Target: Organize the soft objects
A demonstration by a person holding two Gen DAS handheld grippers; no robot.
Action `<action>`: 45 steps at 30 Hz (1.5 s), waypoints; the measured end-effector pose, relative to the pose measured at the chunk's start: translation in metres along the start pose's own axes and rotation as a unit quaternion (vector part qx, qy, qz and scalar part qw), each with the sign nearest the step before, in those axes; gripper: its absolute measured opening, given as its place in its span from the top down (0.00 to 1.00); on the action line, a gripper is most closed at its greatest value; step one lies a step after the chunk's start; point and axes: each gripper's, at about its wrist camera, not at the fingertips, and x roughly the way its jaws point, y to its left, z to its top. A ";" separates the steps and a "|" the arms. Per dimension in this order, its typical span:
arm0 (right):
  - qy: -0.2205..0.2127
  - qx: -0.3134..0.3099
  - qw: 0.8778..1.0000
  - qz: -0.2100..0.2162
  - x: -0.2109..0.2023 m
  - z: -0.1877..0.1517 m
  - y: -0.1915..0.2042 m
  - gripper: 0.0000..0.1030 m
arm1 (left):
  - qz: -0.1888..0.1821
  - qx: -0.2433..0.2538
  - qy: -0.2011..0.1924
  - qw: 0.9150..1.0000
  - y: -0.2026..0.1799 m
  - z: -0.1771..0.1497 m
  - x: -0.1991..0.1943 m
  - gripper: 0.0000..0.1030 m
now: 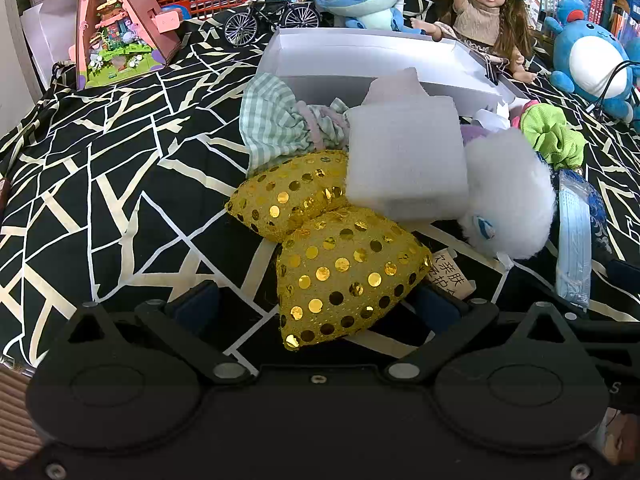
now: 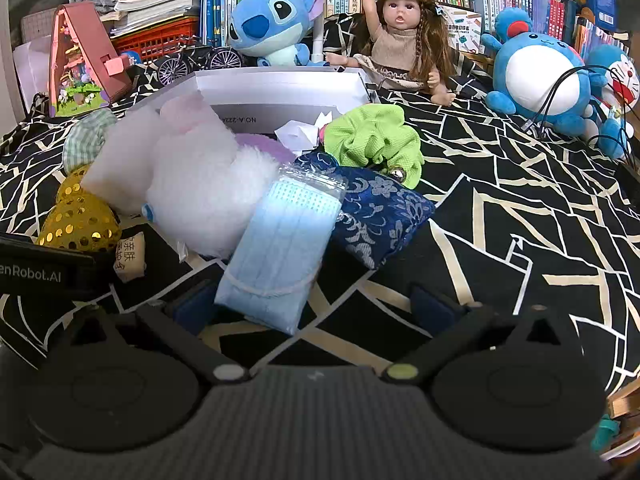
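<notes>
On the black bed cover with cream lines (image 1: 120, 184), the gold sequinned fabric bow (image 1: 344, 276) lies at 12 o'clock between the left gripper's (image 1: 320, 304) spread, empty fingers (image 1: 198, 304), its long axis toward 11 o'clock, while the right gripper (image 2: 316, 304), also open and empty, faces the bagged pale-blue face mask (image 2: 280, 256).

Gold sequin bow (image 1: 344, 272) covers most of the left tongs' right pad, and the little printed label (image 1: 448, 276) just beyond it is half buried, text unreadable.

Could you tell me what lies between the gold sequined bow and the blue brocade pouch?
The white fluffy plush and the bagged blue face mask, seen from the right wrist.
</notes>
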 end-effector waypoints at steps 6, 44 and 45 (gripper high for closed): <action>0.001 0.000 1.000 0.000 0.001 0.000 0.000 0.00 | 0.000 0.000 0.000 1.000 0.000 0.000 0.000 0.00; -0.008 0.005 1.000 0.000 -0.001 -0.003 0.000 0.00 | -0.008 0.008 -0.012 1.000 0.002 -0.004 -0.001 0.00; -0.010 0.006 1.000 -0.001 -0.001 -0.004 0.000 0.00 | -0.008 0.008 -0.014 1.000 0.002 -0.005 -0.001 0.00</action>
